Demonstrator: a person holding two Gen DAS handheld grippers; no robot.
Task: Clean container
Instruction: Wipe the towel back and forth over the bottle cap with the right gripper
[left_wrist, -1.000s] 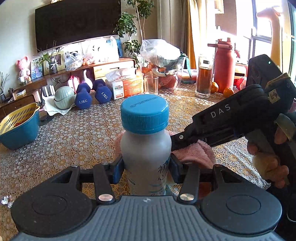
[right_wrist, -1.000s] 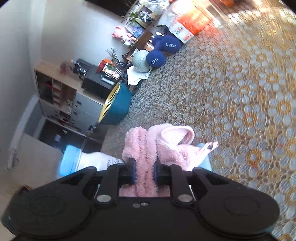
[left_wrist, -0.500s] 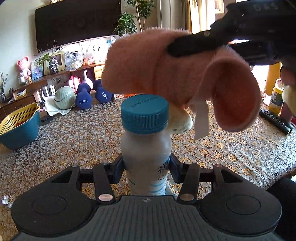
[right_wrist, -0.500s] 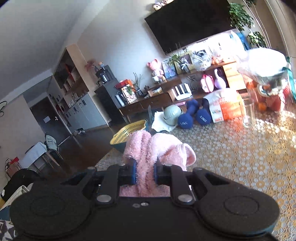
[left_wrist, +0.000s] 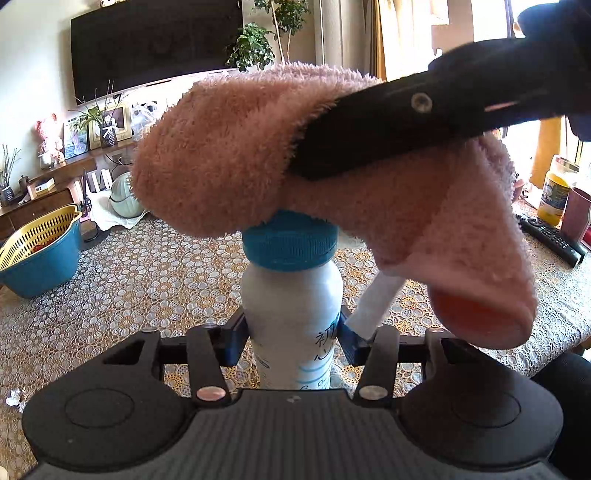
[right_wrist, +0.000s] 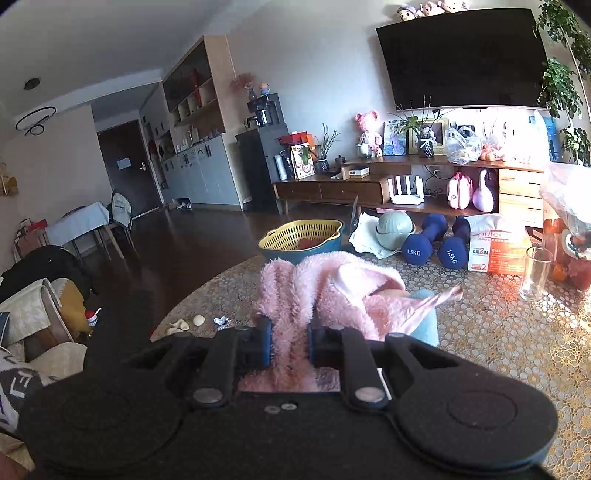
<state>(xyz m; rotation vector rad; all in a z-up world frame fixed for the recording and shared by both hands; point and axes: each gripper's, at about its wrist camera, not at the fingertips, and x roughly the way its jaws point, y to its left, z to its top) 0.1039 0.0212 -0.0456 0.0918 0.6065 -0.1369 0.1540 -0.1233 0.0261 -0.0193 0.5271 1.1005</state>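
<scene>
A white plastic bottle (left_wrist: 291, 314) with a blue screw cap (left_wrist: 290, 242) stands upright on the table, and my left gripper (left_wrist: 291, 334) is shut on its body. My right gripper (right_wrist: 290, 343) is shut on a fluffy pink cloth (right_wrist: 332, 291). In the left wrist view that cloth (left_wrist: 229, 155) rests on top of the cap and droops to the right, its white label (left_wrist: 376, 302) hanging beside the bottle. The right gripper's black finger (left_wrist: 388, 125) reaches in from the upper right. In the right wrist view a bit of the blue cap (right_wrist: 424, 321) shows under the cloth.
The table wears a lace-patterned cover (left_wrist: 129, 280). A blue basin with a yellow strainer (left_wrist: 40, 247) sits at the left, dumbbells (right_wrist: 436, 247), an orange box (right_wrist: 495, 251) and an empty glass (right_wrist: 535, 273) at the far side. A remote (left_wrist: 550, 236) and a jar (left_wrist: 554, 195) lie at the right.
My right gripper lifted the pink cloth off the table beside the bottle, rolled level, and brought it onto the blue cap. The left gripper and the bottle stayed put.
</scene>
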